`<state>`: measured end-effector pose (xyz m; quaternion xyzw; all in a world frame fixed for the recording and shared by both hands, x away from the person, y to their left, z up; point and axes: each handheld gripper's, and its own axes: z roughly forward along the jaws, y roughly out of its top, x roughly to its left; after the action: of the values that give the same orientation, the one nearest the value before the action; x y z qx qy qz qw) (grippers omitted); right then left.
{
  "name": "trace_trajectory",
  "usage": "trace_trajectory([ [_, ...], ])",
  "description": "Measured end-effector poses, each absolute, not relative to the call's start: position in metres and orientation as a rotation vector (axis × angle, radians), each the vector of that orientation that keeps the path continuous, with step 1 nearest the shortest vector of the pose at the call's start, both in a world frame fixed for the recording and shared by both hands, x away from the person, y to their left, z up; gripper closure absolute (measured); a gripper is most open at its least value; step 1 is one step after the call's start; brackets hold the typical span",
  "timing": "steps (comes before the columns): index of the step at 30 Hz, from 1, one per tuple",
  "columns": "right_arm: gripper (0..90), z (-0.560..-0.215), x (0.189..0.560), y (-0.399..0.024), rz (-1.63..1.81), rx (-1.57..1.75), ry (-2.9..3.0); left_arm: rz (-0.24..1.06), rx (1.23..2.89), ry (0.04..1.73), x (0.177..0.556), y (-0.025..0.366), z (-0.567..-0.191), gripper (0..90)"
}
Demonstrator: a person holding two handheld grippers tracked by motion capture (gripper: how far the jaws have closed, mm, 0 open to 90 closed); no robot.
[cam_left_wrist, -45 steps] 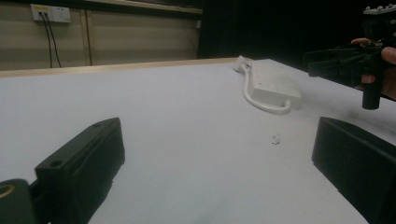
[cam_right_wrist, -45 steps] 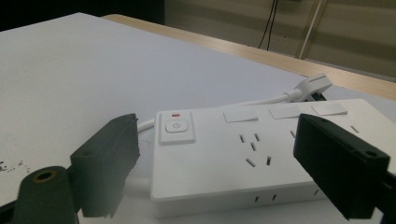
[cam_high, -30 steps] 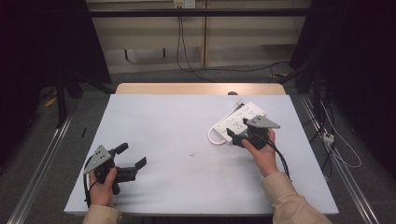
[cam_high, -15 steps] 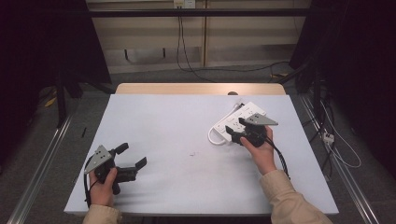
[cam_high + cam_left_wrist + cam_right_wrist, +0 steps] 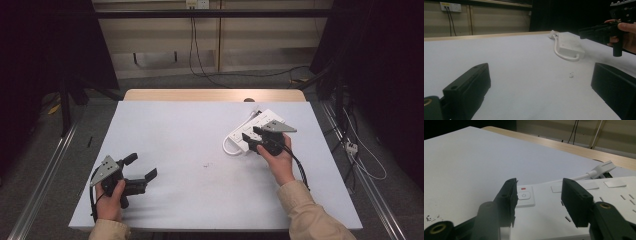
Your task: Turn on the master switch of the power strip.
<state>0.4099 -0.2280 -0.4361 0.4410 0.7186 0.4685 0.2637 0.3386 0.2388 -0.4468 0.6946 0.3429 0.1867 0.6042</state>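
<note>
Since the earlier frame, only the jaws of the right gripper (image 5: 251,136) have changed: they have just been closing and now stand about half apart above the white plastic power strip (image 5: 254,131), its top face showing in the gap between them, pads not visibly pressing on it. Both hands keep their places. Power strip: flat, rectangular, lying on the right rear part of the pale grey tabletop (image 5: 200,130), its white cable (image 5: 564,55) looped beside it; a square power button (image 5: 524,195) with a small red mark above sits just beside the right gripper's left-hand jaw in the right gripper view. Left gripper (image 5: 142,170): held near the front left corner of the tabletop, well apart from the strip, jaws wide open, holding nothing. Small dark specks (image 5: 205,164) mark the tabletop between the two grippers.
</note>
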Motion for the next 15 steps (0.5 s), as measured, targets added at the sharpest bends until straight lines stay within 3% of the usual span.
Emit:
trace_trajectory([
  [15, 62.2, -0.44, 0.4126, -0.2278, 1.262, 1.212, 1.962, 0.43, 1.612, 0.792, 0.339, 0.2386, -0.4472, 2.2],
])
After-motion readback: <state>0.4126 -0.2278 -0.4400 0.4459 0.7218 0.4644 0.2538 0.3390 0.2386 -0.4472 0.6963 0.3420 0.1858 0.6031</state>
